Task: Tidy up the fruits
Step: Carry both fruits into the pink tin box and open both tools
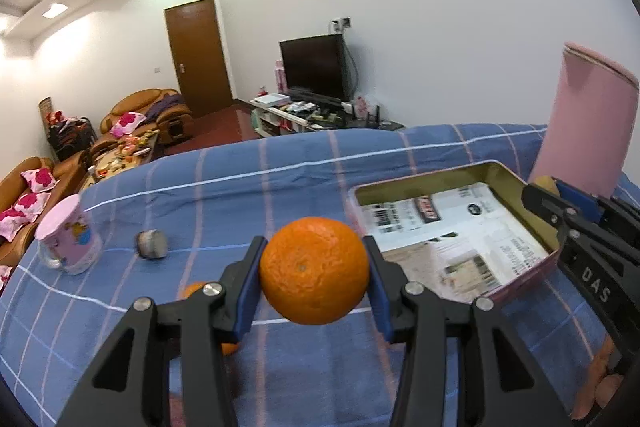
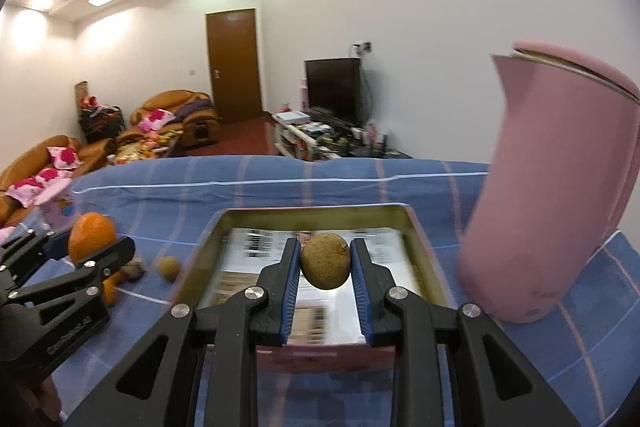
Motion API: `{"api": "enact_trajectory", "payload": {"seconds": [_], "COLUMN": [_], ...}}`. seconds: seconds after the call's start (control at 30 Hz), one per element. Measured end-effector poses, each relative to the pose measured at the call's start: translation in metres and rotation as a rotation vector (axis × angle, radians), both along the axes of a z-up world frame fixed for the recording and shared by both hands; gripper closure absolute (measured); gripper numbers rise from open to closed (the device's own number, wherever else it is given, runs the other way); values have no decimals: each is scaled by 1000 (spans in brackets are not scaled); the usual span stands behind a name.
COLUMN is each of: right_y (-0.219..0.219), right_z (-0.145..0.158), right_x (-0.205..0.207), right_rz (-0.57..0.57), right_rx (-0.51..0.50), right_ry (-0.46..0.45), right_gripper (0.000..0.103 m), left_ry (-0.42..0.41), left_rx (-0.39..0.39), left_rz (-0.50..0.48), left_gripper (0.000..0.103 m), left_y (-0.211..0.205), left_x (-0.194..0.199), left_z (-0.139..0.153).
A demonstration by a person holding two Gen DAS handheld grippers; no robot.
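My left gripper (image 1: 314,247) is shut on a round orange (image 1: 314,269), held above the blue checked cloth just left of an open tin tray (image 1: 420,179) lined with newspaper. My right gripper (image 2: 326,247) is shut on a small brown fruit (image 2: 325,261), held over the near part of the same tray (image 2: 316,213). In the right wrist view the held orange (image 2: 91,235) shows at the left. A second orange (image 1: 196,289) lies on the cloth, partly hidden under the left finger. Another small brown fruit (image 2: 169,268) lies left of the tray.
A tall pink kettle (image 2: 552,195) stands close to the tray's right side. A pink cartoon cup (image 1: 68,239) and a small metal tin (image 1: 152,244) sit on the cloth at the far left. Beyond the table's far edge are sofas, a door and a television.
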State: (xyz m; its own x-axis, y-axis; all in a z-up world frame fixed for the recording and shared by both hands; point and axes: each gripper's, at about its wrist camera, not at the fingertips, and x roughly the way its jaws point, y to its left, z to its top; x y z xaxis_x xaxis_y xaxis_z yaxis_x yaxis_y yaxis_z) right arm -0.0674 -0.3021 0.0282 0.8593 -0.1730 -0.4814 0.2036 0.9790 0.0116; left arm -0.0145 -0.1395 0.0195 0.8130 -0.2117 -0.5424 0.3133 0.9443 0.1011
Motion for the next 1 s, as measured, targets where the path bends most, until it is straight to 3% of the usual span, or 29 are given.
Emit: {"api": "enact_trajectory", "payload": {"seconds": [0.4,0.63,1.0], "right_y": [-39,-31,-31], "right_z": [-17,-25,-27], "right_x": [24,34,34], "right_rz": [-25,8,34], "right_rx": [23,18,74], "right_ry": [102,153,154], "right_gripper": [76,76,76], "left_ry": [55,63,71], "left_rx": [25,60,64], "left_rz": [-53,-58,-84], "left_gripper": [54,54,52], "left_y": [-57,-66,-71], "left_x": [17,21,23], "left_z": [-15,-27,-28]}}
